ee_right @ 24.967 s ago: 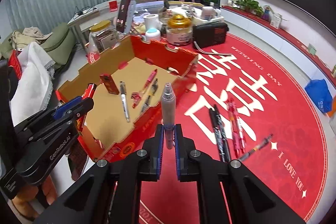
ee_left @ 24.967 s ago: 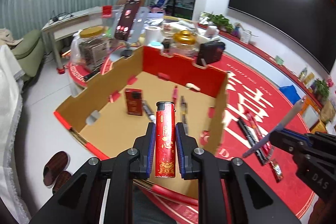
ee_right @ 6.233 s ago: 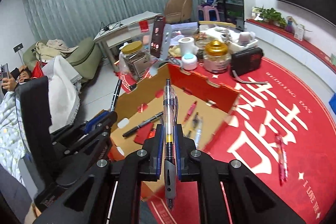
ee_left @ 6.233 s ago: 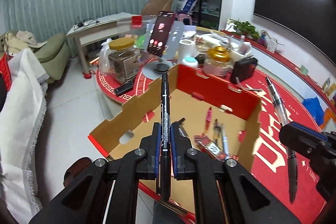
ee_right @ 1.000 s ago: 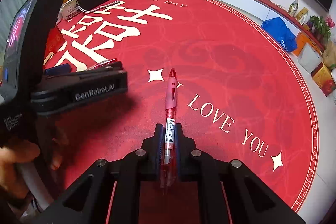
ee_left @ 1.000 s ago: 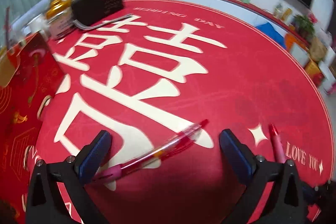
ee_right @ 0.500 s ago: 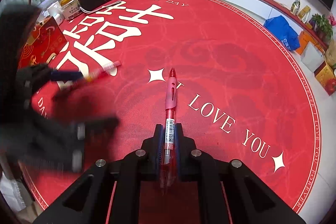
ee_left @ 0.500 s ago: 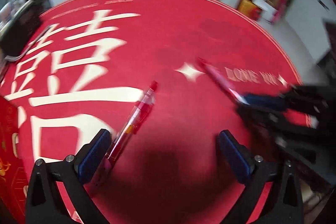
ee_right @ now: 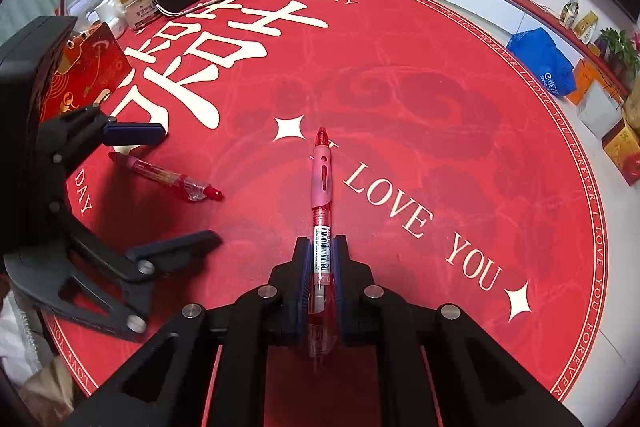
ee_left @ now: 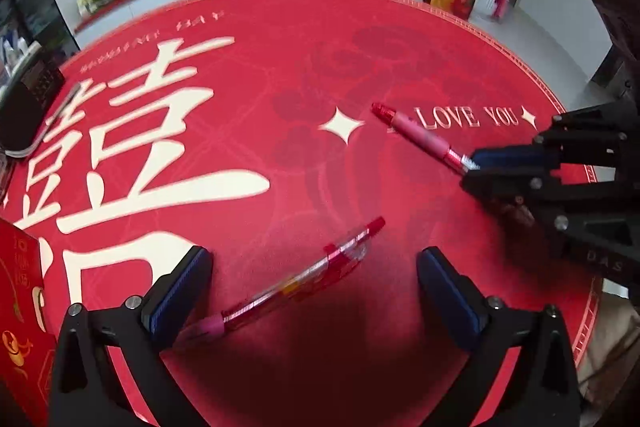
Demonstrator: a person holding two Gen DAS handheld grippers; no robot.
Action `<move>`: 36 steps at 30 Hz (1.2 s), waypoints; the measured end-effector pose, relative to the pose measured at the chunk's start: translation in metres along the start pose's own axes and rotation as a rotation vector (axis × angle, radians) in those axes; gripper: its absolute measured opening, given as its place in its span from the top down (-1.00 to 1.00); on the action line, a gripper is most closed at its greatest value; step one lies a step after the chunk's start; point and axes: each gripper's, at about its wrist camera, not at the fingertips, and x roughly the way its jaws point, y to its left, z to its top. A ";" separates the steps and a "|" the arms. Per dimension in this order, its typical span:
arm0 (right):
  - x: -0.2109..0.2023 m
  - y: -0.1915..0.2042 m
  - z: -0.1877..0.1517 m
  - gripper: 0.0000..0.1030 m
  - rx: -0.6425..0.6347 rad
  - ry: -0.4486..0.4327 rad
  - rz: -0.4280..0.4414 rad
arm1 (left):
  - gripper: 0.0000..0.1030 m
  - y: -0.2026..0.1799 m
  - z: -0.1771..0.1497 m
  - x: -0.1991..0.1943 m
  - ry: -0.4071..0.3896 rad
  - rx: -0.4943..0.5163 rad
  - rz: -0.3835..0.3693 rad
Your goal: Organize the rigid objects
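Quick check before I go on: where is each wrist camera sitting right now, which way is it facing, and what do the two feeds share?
Left wrist: above the open left gripper, facing down at the clear red pen on the red mat.
Right wrist: behind the right gripper, shut on the pink-grip pen.
Shared: both pens, both grippers, the mat.

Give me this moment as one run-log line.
left tool: open, straddling clear red pen on red mat | right tool: shut on pink pen | both pens not yet boxed
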 end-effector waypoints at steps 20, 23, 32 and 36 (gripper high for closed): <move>0.000 0.002 -0.002 0.77 -0.018 -0.012 -0.011 | -1.00 0.018 -0.059 -0.049 -0.021 -0.374 0.060; 0.000 0.005 -0.004 0.76 -0.033 -0.024 -0.023 | -0.99 0.034 -0.084 -0.054 -0.055 -0.673 0.057; 0.001 0.003 -0.004 0.76 -0.034 -0.031 -0.015 | -0.99 0.011 -0.126 -0.086 -0.129 -1.055 0.135; 0.001 0.004 -0.005 0.76 -0.045 -0.032 -0.014 | -0.99 0.002 -0.135 -0.097 -0.157 -1.036 0.125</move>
